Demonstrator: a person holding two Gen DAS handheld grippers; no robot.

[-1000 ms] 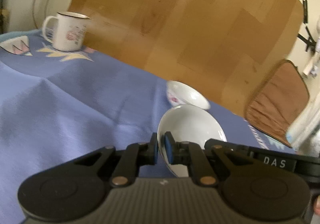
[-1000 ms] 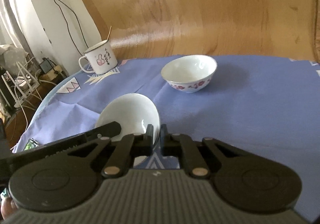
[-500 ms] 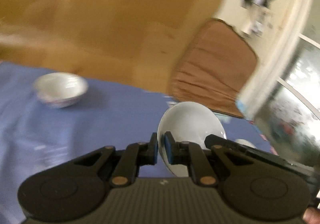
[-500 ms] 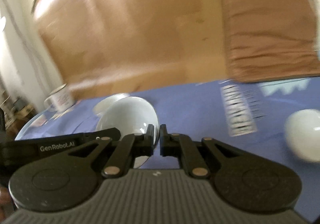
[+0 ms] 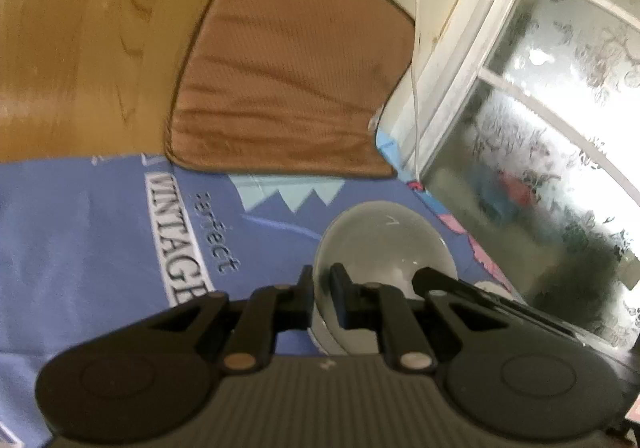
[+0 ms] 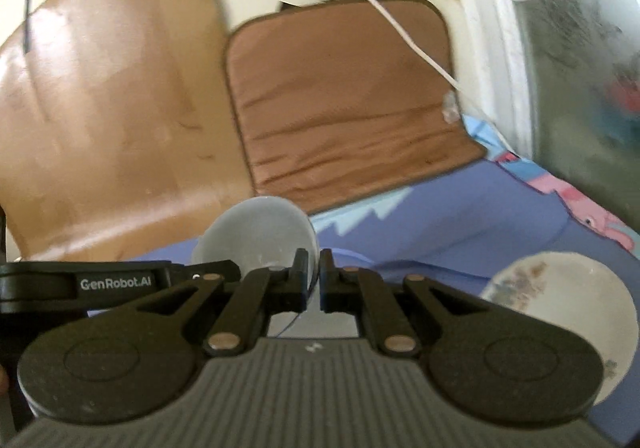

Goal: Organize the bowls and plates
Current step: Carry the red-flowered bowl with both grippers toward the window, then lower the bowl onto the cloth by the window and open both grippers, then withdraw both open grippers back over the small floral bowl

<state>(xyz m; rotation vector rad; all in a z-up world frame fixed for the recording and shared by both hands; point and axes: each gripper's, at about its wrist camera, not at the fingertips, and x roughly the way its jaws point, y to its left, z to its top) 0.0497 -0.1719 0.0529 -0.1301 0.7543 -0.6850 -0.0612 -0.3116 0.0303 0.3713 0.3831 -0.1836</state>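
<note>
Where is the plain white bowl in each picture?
Left wrist view: the plain white round bowl sits low and just right of centre, its rim pinched by the left tool.
Right wrist view: the same bowl is centre-left, held by both the left tool and the right tool.
Shared landmark: the brown fabric cushion behind the blue tablecloth.

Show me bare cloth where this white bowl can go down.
Widest: plain tablecloth left of the VINTAGE print. Also the strip between the brown cushion and the floral dish. Crowded right around that dish.
</note>
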